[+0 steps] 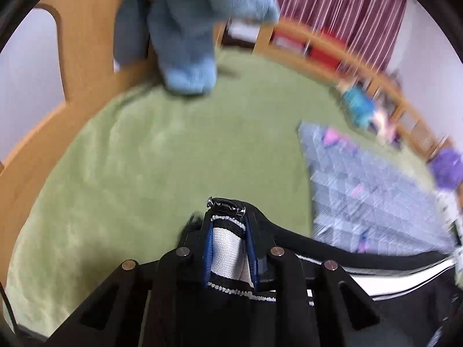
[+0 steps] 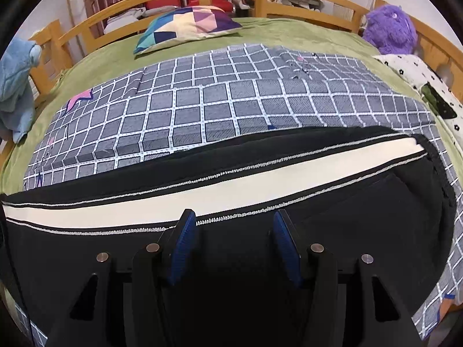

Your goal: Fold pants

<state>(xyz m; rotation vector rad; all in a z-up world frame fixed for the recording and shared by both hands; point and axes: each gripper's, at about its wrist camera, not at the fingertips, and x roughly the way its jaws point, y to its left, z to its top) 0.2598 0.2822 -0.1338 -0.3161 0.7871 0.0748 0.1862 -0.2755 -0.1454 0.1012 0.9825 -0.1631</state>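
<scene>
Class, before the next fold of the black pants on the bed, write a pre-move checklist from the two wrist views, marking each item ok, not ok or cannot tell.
1. Left gripper grips the pants: ok. It is shut on the striped edge of the black pants.
2. Right gripper grips cloth: not ok. Its jaws stand open over the pants.
3. White side stripe lies flat, untwisted: ok in the right wrist view.
4. Pants rest on the checked blanket: ok.
5. Landing area free: cannot tell. The left wrist view is blurred.
6. Patterned pillow clear of the pants: ok.
</scene>
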